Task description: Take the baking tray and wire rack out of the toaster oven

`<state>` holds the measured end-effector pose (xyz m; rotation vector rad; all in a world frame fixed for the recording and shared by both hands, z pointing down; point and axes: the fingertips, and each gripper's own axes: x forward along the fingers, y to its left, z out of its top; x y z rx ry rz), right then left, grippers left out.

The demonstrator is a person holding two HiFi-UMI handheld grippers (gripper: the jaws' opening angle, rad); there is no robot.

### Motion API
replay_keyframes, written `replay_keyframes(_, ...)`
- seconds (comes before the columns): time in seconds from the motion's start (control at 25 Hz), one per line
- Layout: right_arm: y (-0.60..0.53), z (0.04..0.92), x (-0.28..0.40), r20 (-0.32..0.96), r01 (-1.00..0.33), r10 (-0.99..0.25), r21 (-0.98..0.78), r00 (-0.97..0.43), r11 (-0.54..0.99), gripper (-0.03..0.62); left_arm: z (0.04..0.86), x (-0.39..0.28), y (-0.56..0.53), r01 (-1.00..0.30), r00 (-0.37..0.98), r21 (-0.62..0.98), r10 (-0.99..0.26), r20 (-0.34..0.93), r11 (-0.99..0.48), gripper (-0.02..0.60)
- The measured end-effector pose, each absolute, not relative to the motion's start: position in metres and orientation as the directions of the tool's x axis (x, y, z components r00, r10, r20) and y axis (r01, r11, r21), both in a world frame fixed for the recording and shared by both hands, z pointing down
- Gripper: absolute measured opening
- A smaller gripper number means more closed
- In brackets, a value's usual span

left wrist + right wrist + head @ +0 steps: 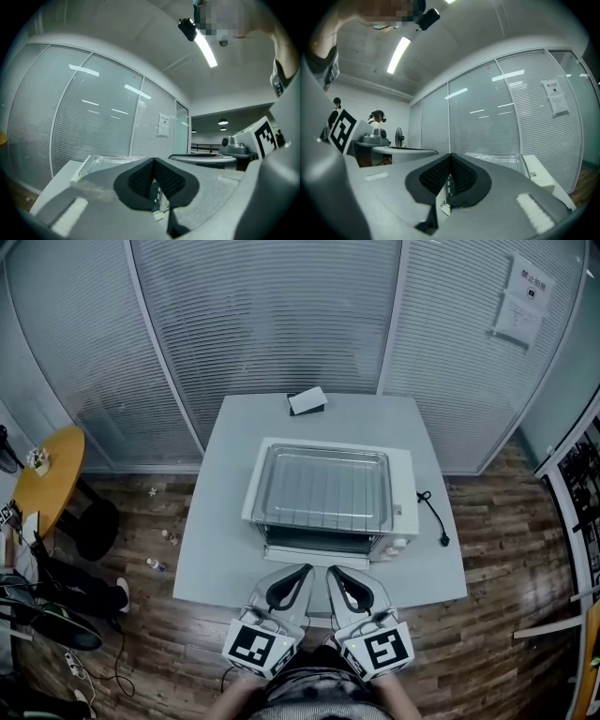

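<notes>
A white toaster oven [404,491] stands in the middle of the grey table [211,549]. On its top lies a shiny baking tray [323,488] with wire rack bars showing in it. My left gripper [306,570] and right gripper [334,572] hover side by side at the table's near edge, just in front of the oven's front, both shut and empty. In the left gripper view the pads [143,178] meet, with the tray [101,163] beyond them to the left. In the right gripper view the gripper [450,157] is shut too, with the tray and rack [501,160] beyond to the right.
A small box [307,400] lies at the table's far edge. The oven's black cord [433,514] trails off its right side. Glass partitions with blinds close the back. A round yellow table [47,474] stands at left, and a person [377,117] stands far off.
</notes>
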<state>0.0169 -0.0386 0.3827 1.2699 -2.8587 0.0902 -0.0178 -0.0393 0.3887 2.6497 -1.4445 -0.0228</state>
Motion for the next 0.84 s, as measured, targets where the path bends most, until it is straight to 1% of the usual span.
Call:
replay_keyframes(0.64,-0.042,0.387,0.028,0.064,-0.732,-0.73,-0.045,-0.681,0.679,-0.002,0.394,-0.006,-0.04,-0.836,0.547,0.111,-0.834,0.075,-0.538,0.004)
replay_keyframes(0.84,-0.04,0.388,0.031,0.067,-0.731,-0.728,-0.044,-0.682,0.681,-0.002,0.395,-0.001,-0.037,-0.833,0.553,0.075,-0.83,0.078,-0.548,0.004)
